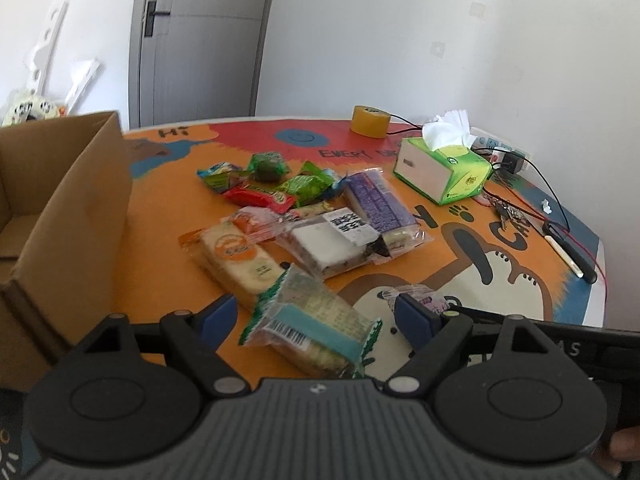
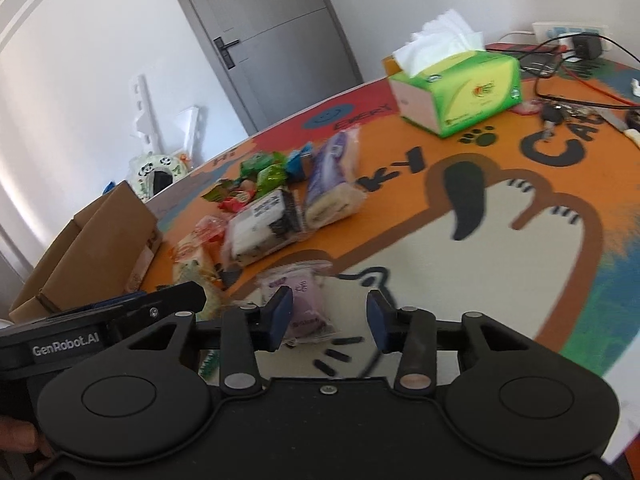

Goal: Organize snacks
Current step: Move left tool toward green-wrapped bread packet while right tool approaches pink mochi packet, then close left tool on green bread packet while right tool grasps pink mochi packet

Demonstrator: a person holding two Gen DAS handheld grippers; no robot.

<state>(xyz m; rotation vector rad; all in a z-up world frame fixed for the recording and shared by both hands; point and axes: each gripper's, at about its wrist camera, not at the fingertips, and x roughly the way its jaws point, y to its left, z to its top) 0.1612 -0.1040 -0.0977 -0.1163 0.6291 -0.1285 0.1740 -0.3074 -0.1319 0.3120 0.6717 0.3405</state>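
Round desk (image 1: 160,216) with orange cartoon-cat cover, frame centre; grey panelled door (image 1: 200,40) upper left, white walls. Left claw (image 1: 316,320) apart around green-edged clear snack packet (image 1: 312,326); right claw (image 2: 330,318) apart, pale purple snack pouch (image 2: 306,304) between.

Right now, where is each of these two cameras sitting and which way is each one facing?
Left wrist: on the left gripper, looking forward and down over its open fingers at the green-edged cracker pack; a fingertip shows bottom right.
Right wrist: on the right gripper, looking forward and down at the small purple packet between its unclosed fingers; the left gripper's body and a fingertip show at left.
Shared: snack pile, tissue box, cardboard box, door.
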